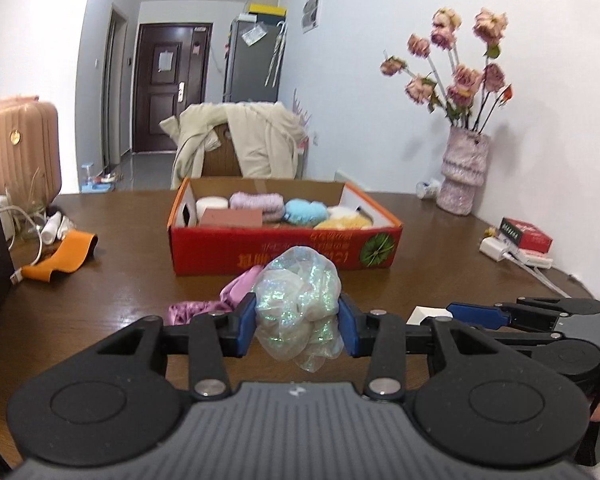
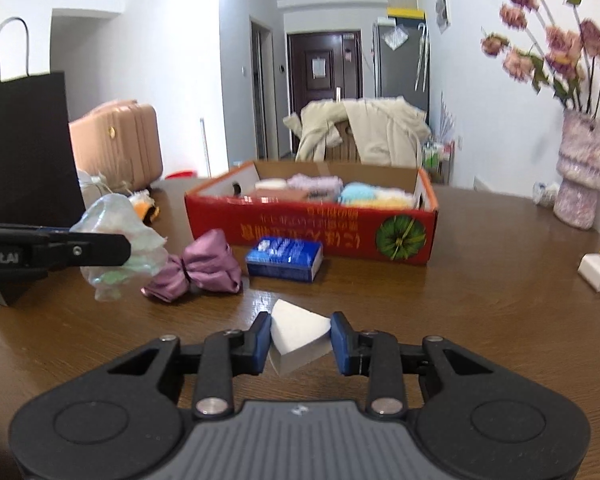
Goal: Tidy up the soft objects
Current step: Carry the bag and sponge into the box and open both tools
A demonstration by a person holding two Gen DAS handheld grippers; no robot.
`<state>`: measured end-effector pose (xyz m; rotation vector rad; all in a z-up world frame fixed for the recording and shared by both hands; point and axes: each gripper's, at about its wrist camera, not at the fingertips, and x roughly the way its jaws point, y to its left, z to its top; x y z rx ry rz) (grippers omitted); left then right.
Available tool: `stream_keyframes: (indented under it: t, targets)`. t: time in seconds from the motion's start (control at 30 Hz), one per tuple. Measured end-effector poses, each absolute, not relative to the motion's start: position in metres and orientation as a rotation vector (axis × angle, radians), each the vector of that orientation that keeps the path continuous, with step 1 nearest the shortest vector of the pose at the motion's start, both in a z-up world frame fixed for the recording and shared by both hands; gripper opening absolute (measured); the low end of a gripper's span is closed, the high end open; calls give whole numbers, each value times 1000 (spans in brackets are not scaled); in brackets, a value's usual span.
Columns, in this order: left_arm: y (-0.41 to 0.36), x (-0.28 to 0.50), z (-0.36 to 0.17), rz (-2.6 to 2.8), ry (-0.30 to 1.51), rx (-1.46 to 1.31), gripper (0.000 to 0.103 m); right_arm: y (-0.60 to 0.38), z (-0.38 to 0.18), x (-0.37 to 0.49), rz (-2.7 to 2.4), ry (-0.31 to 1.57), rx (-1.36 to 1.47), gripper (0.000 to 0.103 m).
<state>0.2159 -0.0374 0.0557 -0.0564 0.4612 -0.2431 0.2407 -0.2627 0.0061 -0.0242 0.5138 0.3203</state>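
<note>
Both tongs are loaded: left tongs [image 1: 298, 326] clamp an iridescent scrunchie [image 1: 300, 304], right tongs [image 2: 300, 342] clamp a white sponge wedge [image 2: 298, 334]; the red box [image 1: 284, 248] lies straight ahead, toward the worktop's far edge.

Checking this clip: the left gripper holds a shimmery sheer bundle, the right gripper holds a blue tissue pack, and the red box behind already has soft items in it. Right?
Not quite. The right gripper holds a white wedge sponge, as the right wrist view shows; the blue tissue pack lies on the table before the red box. The left gripper does hold the shimmery sheer bundle, and the box holds soft items.
</note>
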Motion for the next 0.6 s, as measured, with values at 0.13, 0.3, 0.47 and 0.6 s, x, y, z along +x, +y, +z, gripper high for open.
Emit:
stream_keyframes:
  t: [0.13, 0.3, 0.47, 0.6]
  targets:
    - [-39, 224, 72, -260, 427, -40, 43, -271, 22, 237, 328, 474, -28, 31]
    - [-38, 279, 101, -303, 434, -77, 43, -283, 48, 265, 349, 434, -67, 31]
    - [-44, 385, 116, -314, 500, -125, 43, -300, 84, 344, 397, 411, -64, 32]
    - [-48, 475, 100, -303, 604, -161, 44, -308, 94, 441, 392, 458, -38, 32]
